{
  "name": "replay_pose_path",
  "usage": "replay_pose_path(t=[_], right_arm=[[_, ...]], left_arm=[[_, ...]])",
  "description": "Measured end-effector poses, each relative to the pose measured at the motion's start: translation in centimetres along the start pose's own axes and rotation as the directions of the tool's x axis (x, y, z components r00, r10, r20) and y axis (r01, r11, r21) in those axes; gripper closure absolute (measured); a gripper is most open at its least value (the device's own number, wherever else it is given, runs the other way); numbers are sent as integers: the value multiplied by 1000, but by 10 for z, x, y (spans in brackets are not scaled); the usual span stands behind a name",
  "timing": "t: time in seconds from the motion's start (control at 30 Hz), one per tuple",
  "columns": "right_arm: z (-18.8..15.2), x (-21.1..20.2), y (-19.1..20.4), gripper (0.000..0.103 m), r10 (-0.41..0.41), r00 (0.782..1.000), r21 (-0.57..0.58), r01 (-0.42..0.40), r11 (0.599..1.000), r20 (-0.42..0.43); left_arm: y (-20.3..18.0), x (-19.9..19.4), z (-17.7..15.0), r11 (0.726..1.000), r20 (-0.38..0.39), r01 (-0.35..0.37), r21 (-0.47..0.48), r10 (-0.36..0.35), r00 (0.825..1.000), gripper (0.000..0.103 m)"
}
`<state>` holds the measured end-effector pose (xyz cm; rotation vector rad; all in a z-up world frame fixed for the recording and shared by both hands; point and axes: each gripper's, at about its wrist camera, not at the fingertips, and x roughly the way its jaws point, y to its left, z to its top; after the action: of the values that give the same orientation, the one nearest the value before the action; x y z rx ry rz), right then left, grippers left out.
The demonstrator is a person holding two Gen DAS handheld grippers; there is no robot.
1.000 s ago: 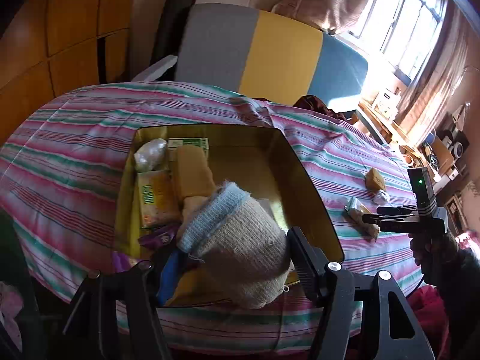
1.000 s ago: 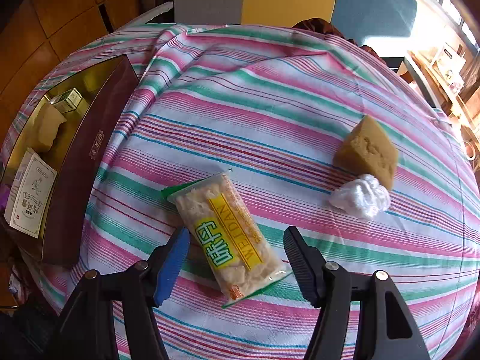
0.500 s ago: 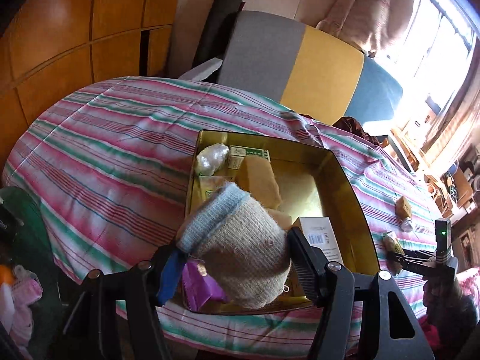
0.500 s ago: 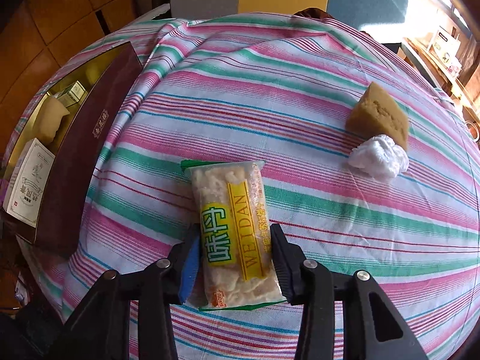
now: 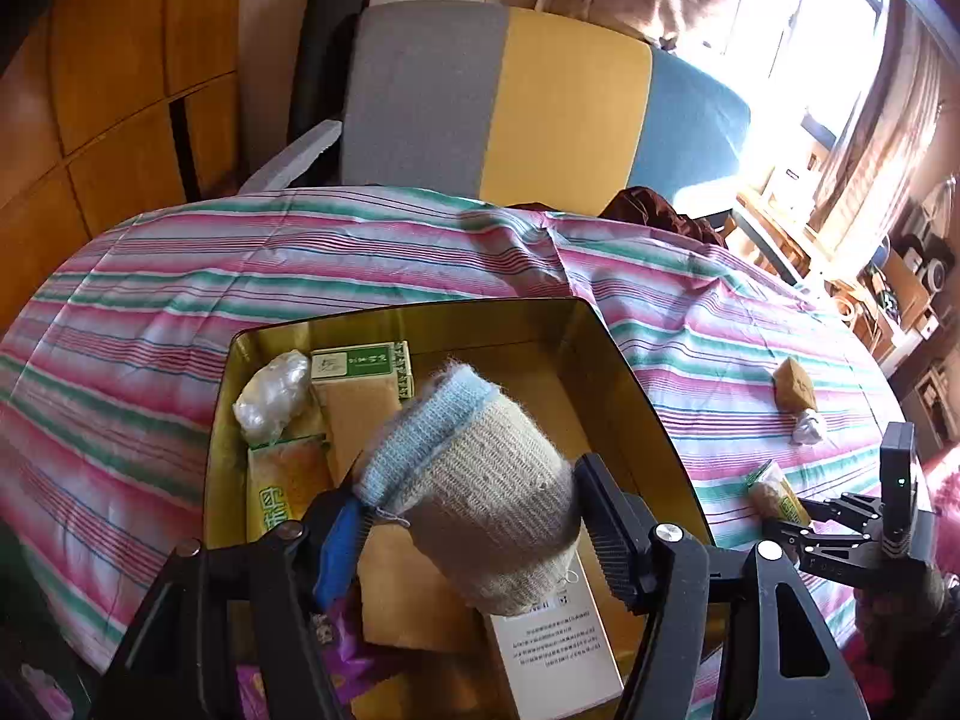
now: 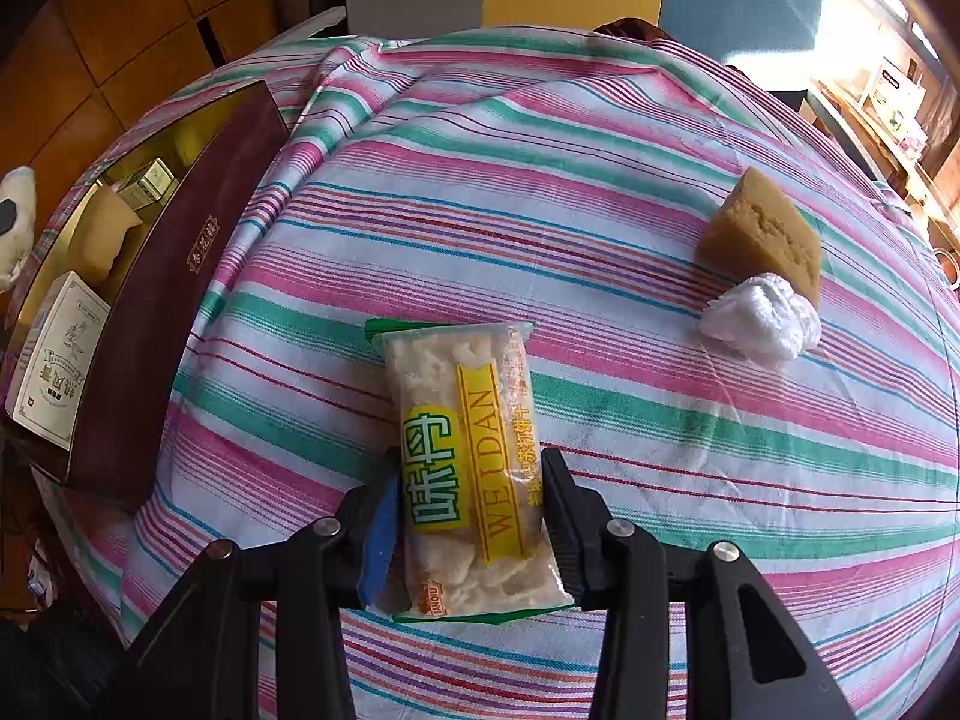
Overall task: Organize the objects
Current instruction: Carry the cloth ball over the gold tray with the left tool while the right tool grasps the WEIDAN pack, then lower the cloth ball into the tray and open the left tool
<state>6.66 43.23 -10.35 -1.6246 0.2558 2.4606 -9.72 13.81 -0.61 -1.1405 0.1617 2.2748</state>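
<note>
Right gripper pinched the snack packet, flat on the bench right of the gold box; left gripper clamped a sock above it. Lift straight.

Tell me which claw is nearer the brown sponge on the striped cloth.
Right. The right claw grips the snack packet nearby; the left claw holds a sock over the box, farther from the sponge.
</note>
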Motion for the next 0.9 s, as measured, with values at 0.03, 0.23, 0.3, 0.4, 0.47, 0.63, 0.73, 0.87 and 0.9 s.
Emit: replay_pose_path(t=[0.03,0.23,0.3,0.4,0.47,0.63,0.73,0.87,0.9], right_arm=[[0,0,1,59,-3,1000,-2,3,1000,1],[-1,-1,1,59,-5,1000,-4,5,1000,1],[-2,-2,1,59,-6,1000,-7,6,1000,2],[-3,-3,1,59,-4,1000,-8,4,1000,4],[-3,-2,1,59,-3,1000,-8,3,1000,4],[-1,-1,3,59,-4,1000,-17,5,1000,7],[1,0,3,59,-6,1000,-20,6,1000,6],[1,1,4,59,-12,1000,-23,12,1000,8],[1,1,4,59,-14,1000,-24,14,1000,8]], left_arm=[[0,7,3,1000,-7,-2,9,2,1000,37],[-5,51,25,998,-74,6,62,-1,997,37],[-6,67,33,996,-99,-4,91,13,995,36],[-5,94,43,991,-129,-33,131,50,990,35],[-1,110,47,986,-139,-74,147,94,986,36],[8,119,50,984,-140,-100,144,121,983,33],[10,110,45,983,-117,-121,137,137,984,33],[10,88,38,983,-69,-146,112,155,986,33],[9,80,36,982,-54,-155,106,161,985,33]])
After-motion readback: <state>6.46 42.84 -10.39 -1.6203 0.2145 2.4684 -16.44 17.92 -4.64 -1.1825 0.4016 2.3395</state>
